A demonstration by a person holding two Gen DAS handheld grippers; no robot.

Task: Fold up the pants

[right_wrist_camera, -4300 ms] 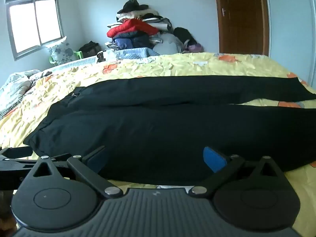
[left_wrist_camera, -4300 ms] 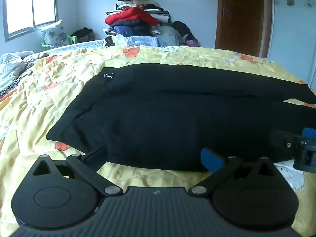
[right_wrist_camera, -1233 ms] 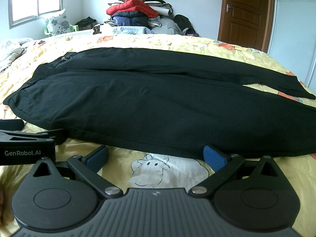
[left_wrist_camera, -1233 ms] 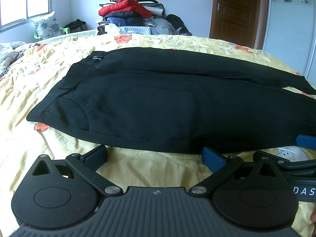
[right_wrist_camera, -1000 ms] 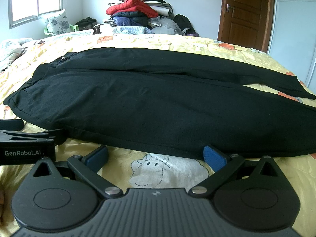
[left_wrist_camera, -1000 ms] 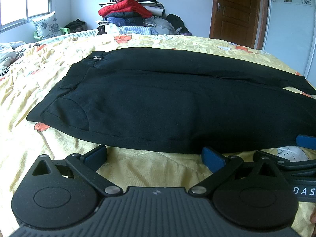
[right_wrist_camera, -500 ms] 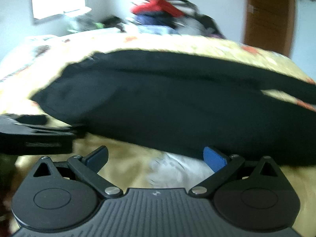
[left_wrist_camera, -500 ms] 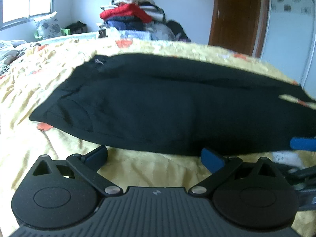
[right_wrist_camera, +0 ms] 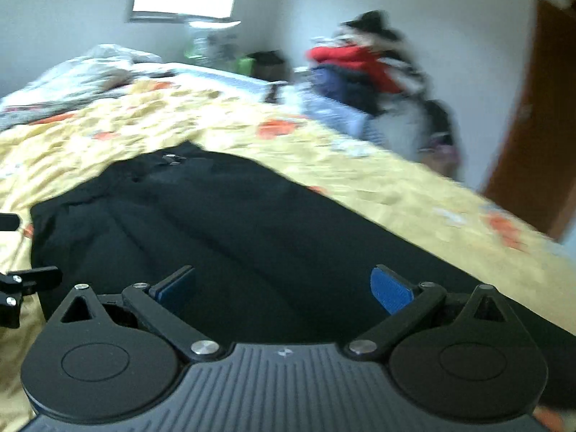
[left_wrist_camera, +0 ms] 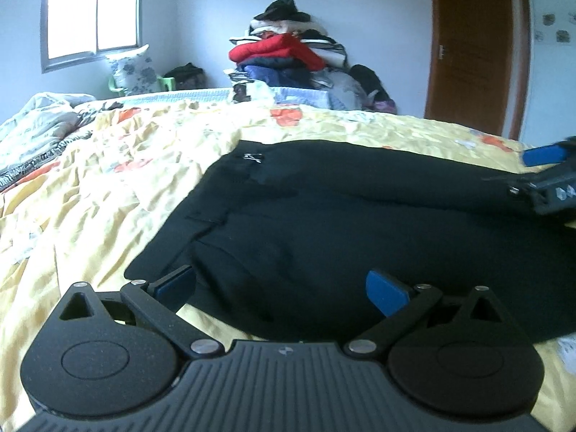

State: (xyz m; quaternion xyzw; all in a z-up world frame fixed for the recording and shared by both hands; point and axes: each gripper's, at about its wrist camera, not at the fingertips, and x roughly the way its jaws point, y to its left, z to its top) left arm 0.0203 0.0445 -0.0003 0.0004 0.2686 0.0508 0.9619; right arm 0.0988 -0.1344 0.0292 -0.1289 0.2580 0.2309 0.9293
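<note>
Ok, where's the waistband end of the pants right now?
In the left wrist view, the waistband lies left of centre on the yellow quilt, just ahead of the open left gripper.

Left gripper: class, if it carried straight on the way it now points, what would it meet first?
Probably the black pants: the open left gripper already points low over their waist end on the yellow bedspread. Depth is uncertain.
</note>
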